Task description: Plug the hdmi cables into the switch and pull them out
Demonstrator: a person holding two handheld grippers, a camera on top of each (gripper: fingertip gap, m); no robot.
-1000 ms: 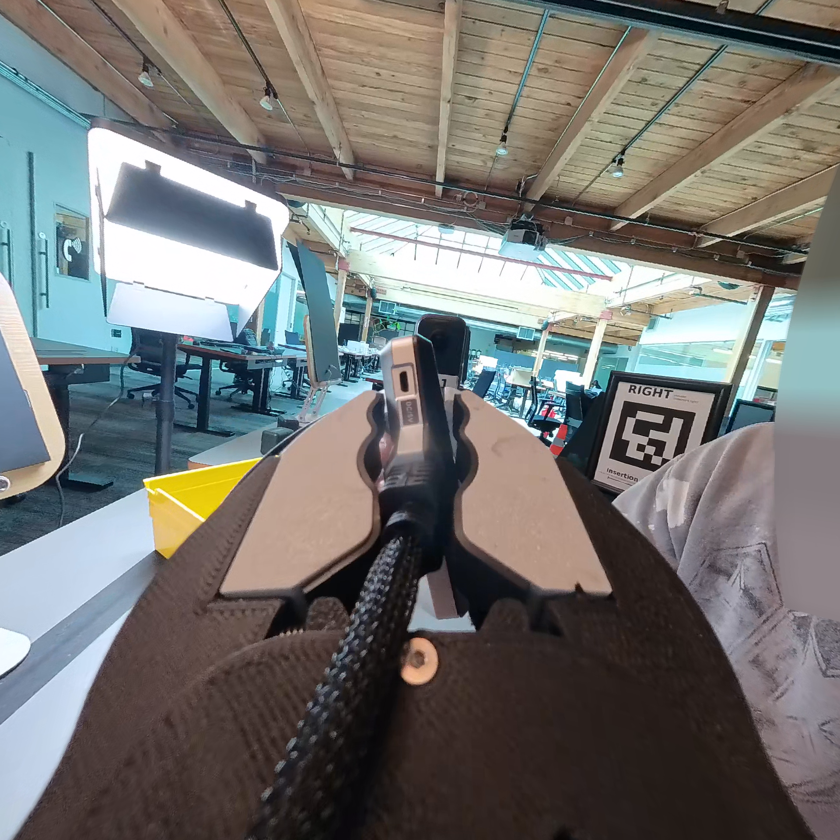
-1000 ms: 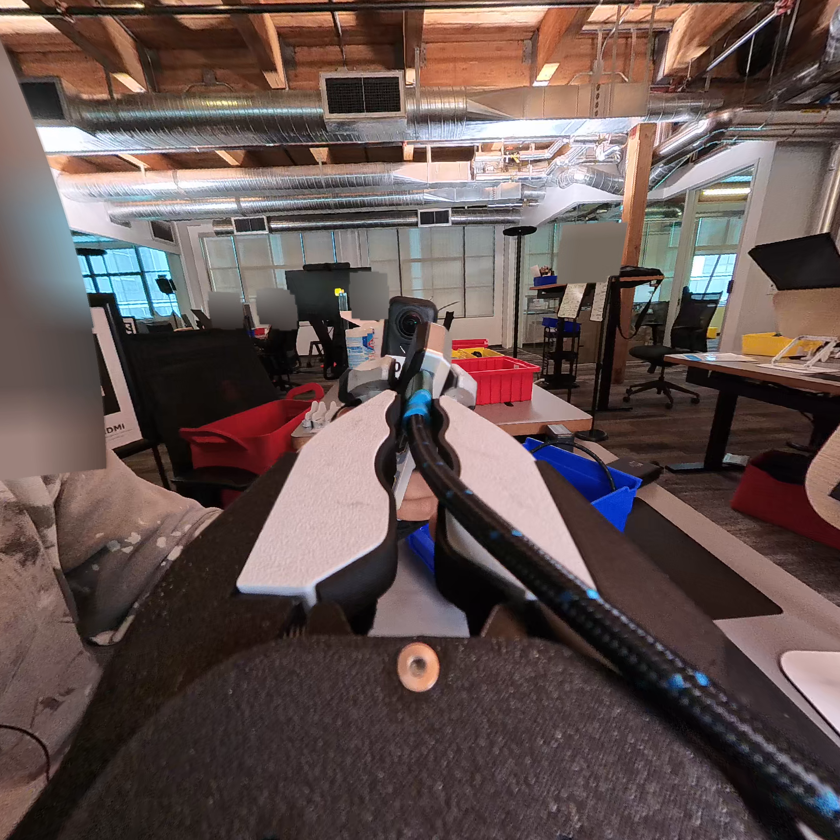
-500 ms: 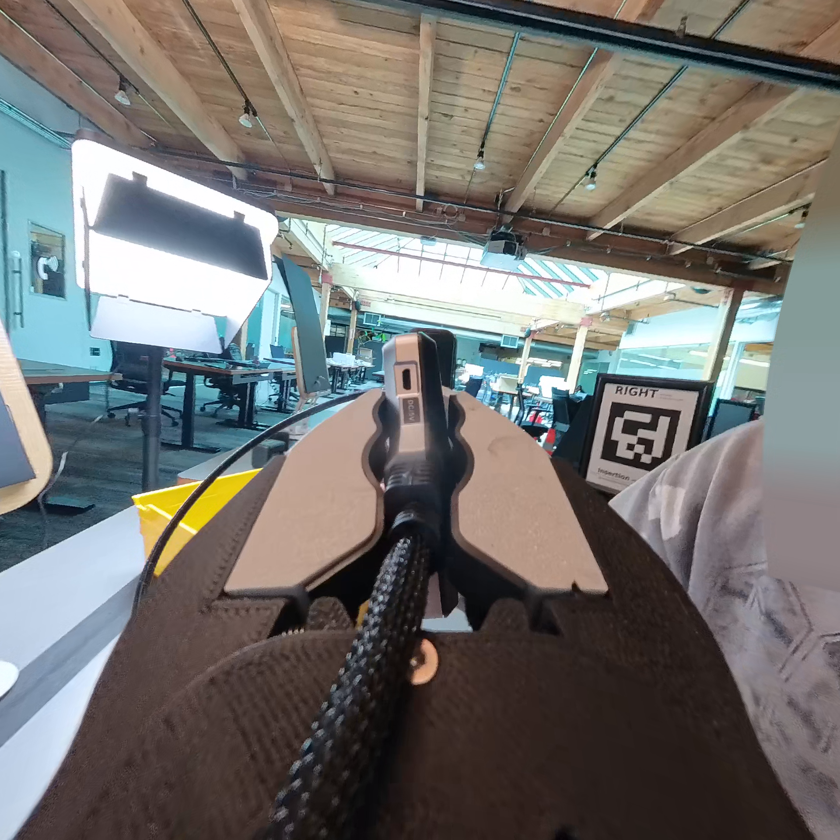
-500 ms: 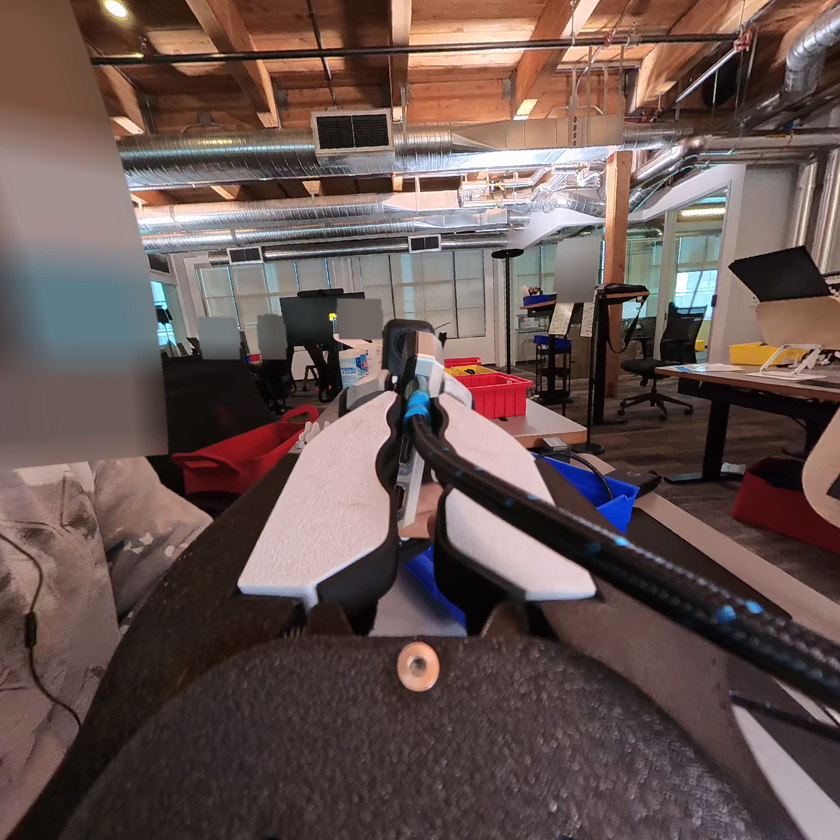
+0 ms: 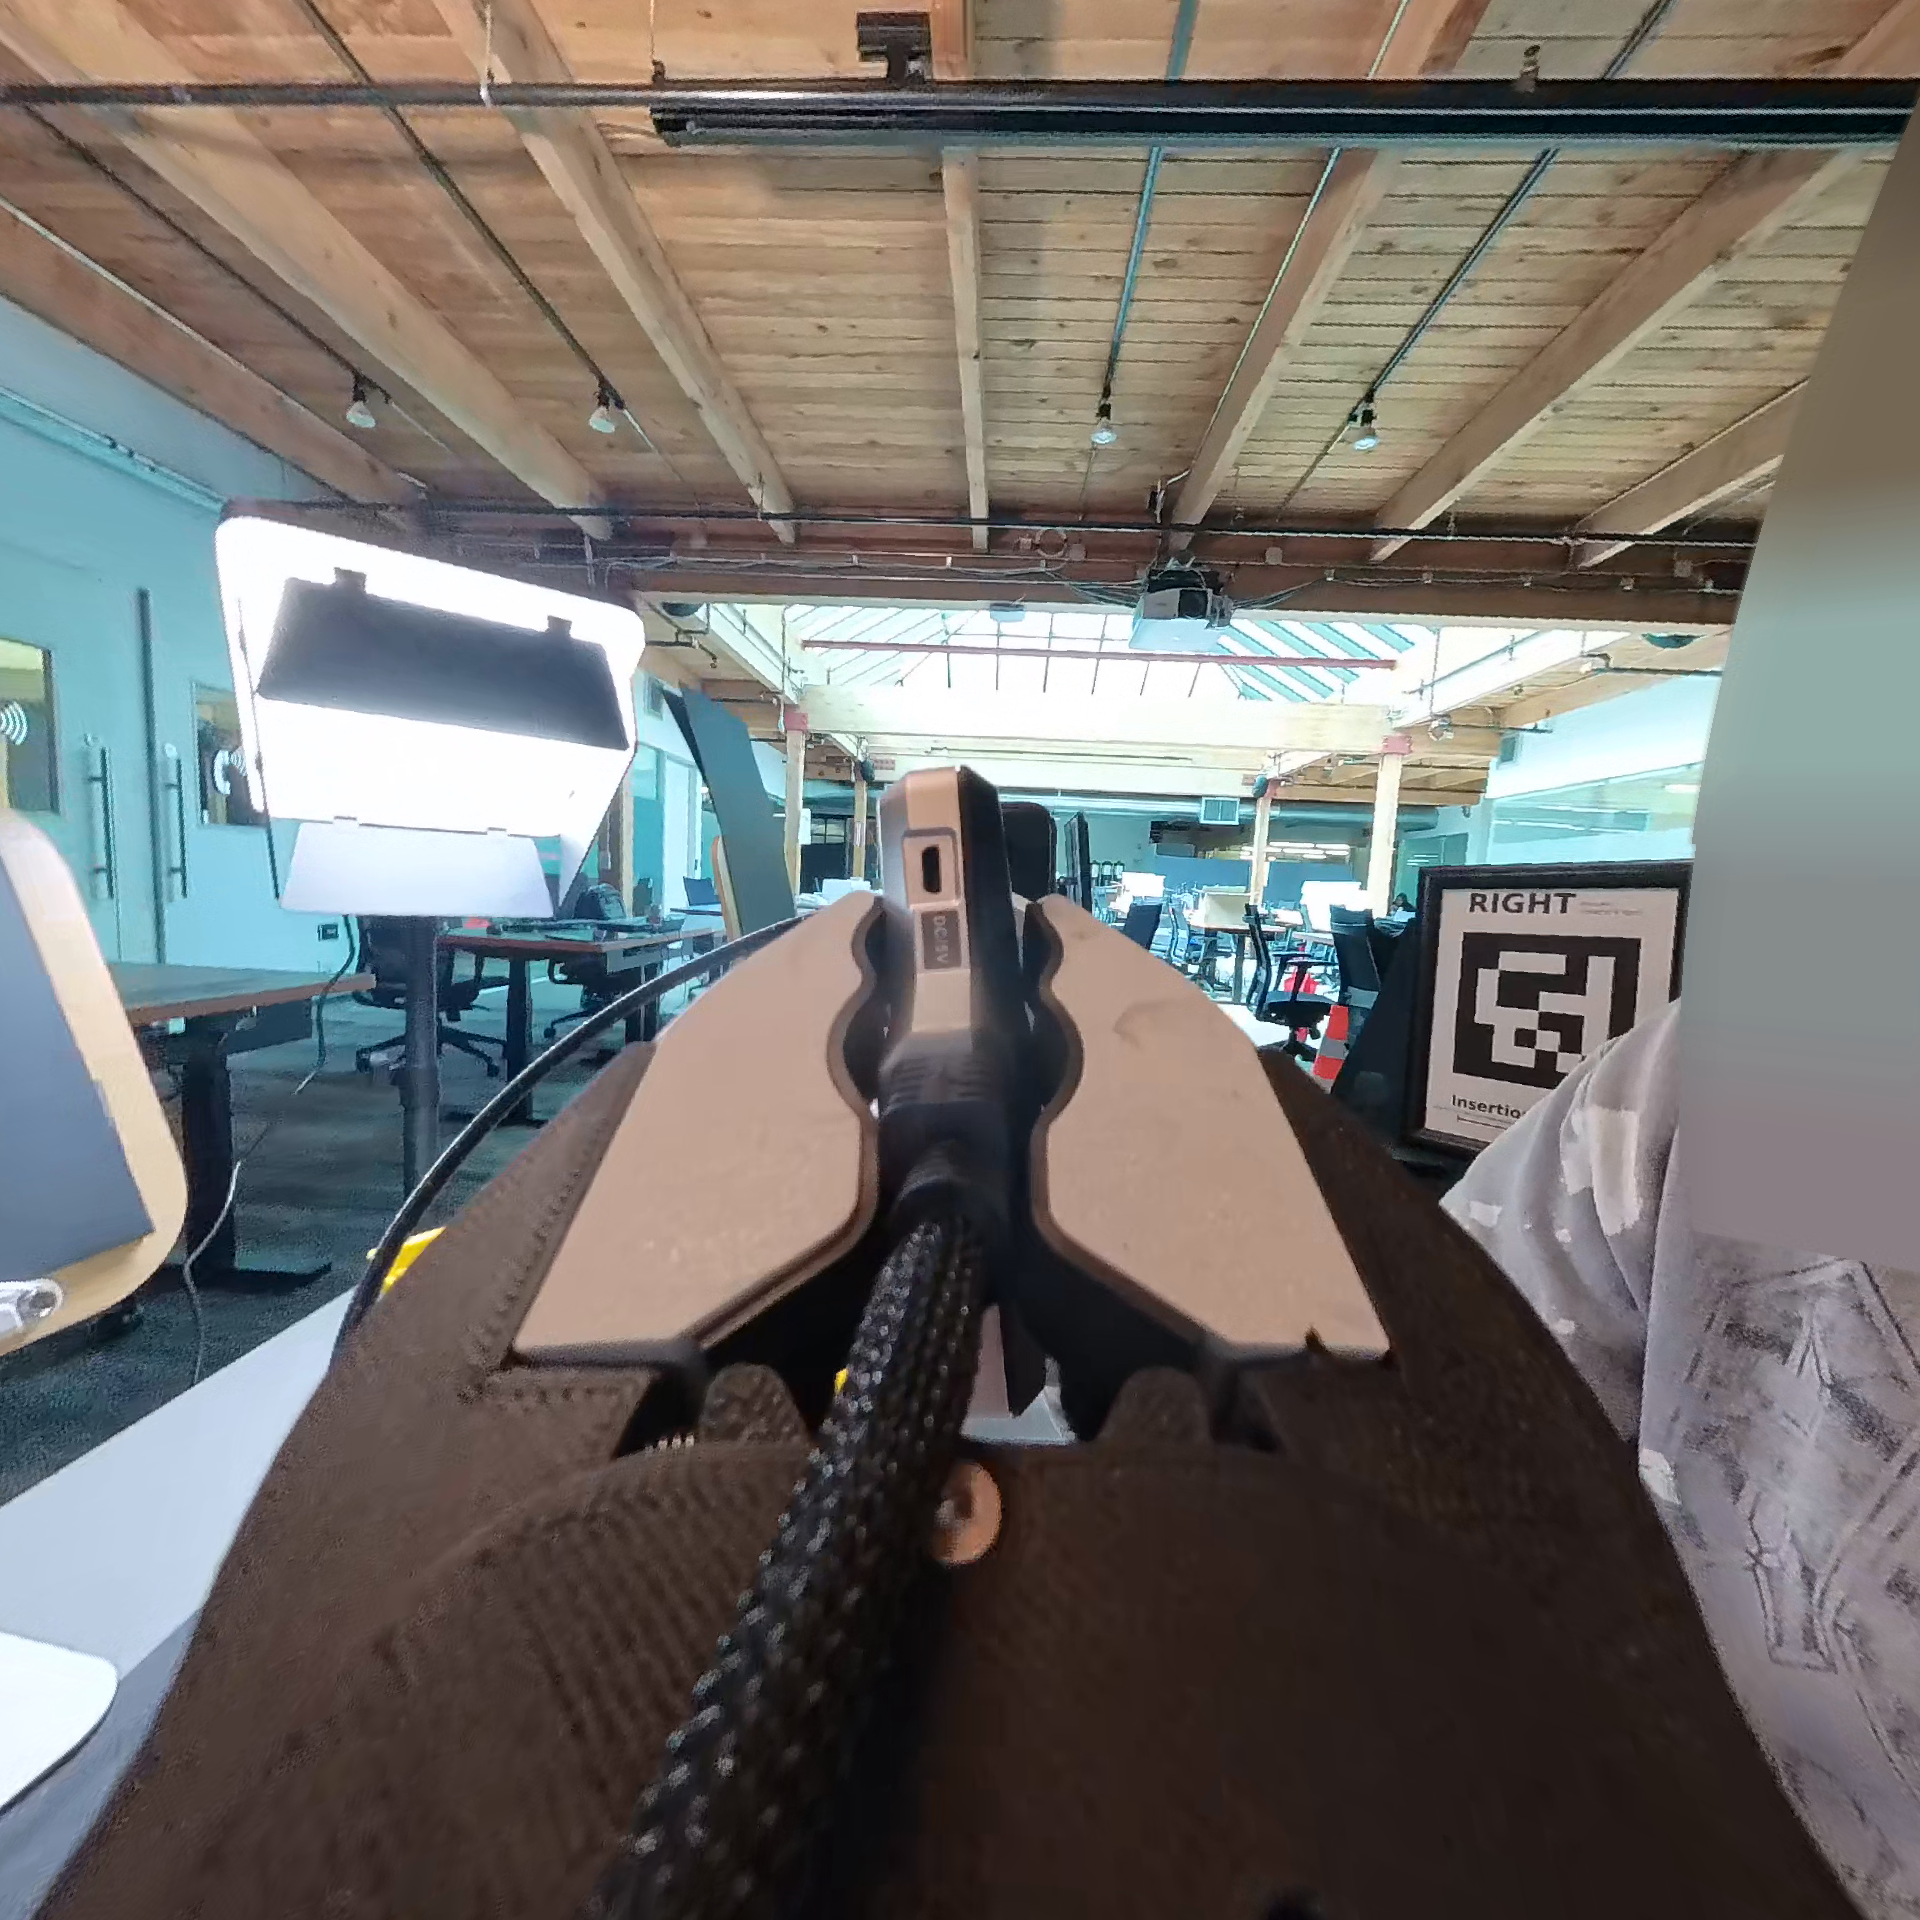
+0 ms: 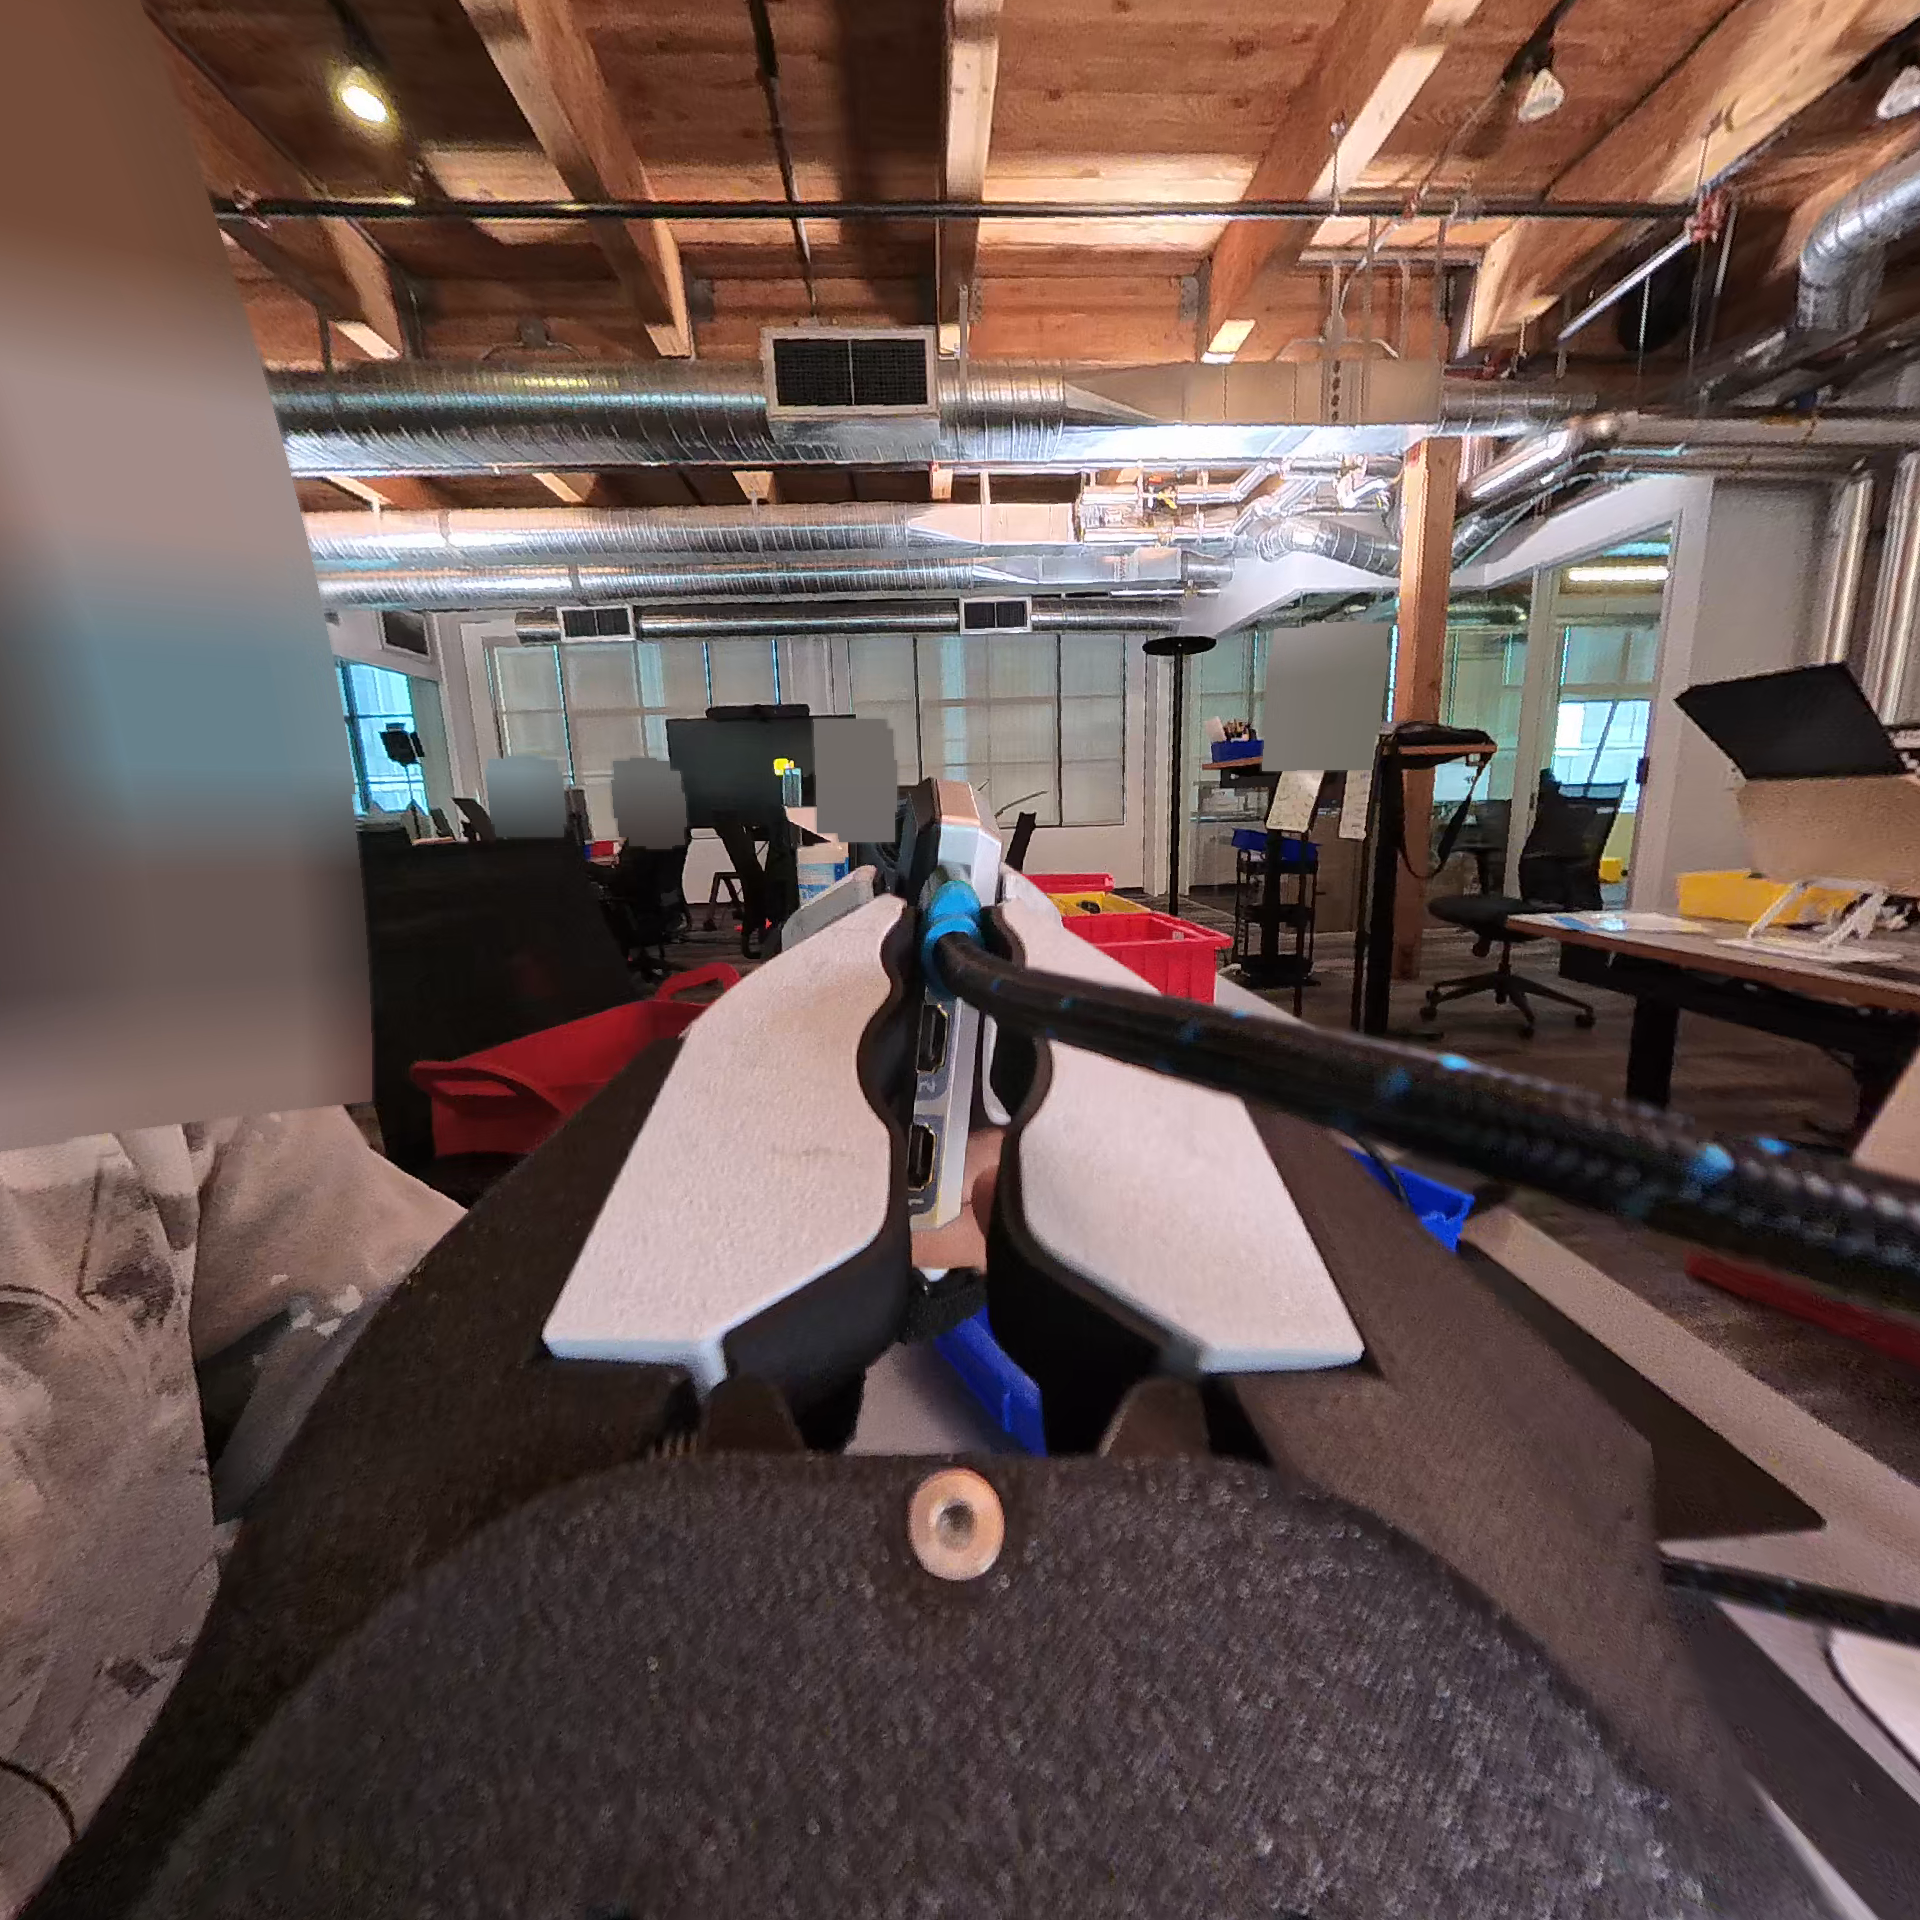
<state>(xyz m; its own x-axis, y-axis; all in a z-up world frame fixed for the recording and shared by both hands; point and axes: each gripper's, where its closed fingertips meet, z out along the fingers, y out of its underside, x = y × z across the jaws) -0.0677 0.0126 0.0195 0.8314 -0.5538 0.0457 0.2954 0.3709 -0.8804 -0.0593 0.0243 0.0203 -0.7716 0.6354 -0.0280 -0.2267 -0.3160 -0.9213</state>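
Both grippers are raised off the table and face each other, with a silver HDMI switch between them. My left gripper is shut on a black HDMI plug seated in the switch's near end. Its grey-black braided cable runs back toward the camera. My right gripper is shut at its tips on a blue-collared plug seated in the switch. Two empty ports show between its fingers. Its black-and-blue braided cable bends off to the right over the right finger.
A white table lies below, with a yellow bin mostly hidden behind my left gripper. A thin black cable arcs at the left. A framed marker sign and a person's sleeve are at the right. A blue bin and a red bin are beyond.
Both views have tilted upward. The blue-flecked cable swung from between the right fingers out to the right, baring the switch's empty ports. A thin black cable came into the left view.
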